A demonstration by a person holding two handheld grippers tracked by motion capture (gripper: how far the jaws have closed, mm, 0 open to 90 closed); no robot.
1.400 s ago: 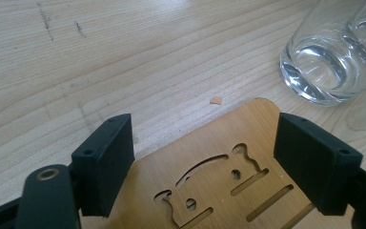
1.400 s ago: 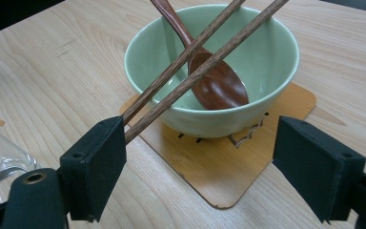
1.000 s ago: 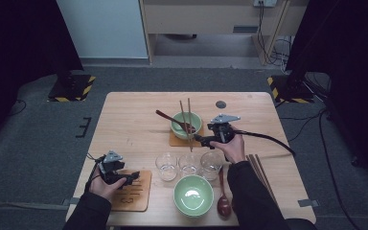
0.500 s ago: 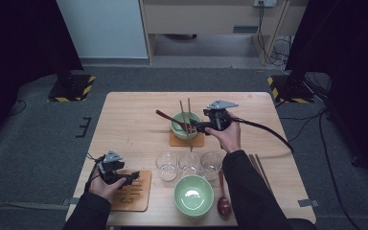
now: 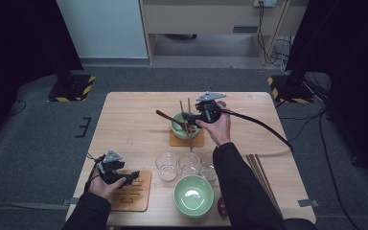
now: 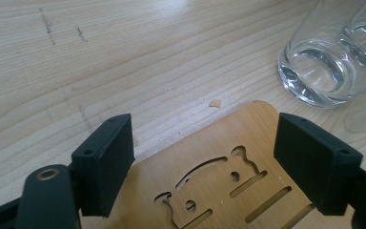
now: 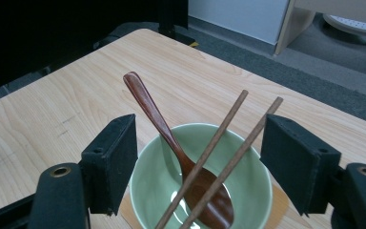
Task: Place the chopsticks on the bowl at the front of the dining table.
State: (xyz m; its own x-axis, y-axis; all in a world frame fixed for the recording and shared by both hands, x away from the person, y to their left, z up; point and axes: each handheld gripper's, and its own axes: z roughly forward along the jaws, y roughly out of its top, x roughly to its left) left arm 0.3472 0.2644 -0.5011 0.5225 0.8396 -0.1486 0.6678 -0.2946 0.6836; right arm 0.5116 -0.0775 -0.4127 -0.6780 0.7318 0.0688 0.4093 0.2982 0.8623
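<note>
Over the far bowl, the right gripper stood open and empty, jaws just narrowing, apparently lining up on the chopsticks. Near left, the left gripper waited open over the wooden coaster, holding nothing.

sleeves: dark, long, reaching the wrists
left gripper: black, grey three-cornered plate, thin cable
right gripper: black, grey plate, thick black cable
jaws: blocky black pads, brass-ringed screw holes

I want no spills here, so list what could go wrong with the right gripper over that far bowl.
1. The right gripper, whose fingers have just been closing with nothing gripped, could knock the chopsticks lying loose across the bowl.
2. The spoon leans on the rim; a nudge might flip it out.
3. The bowl sits on a small mat and could slide.
</note>
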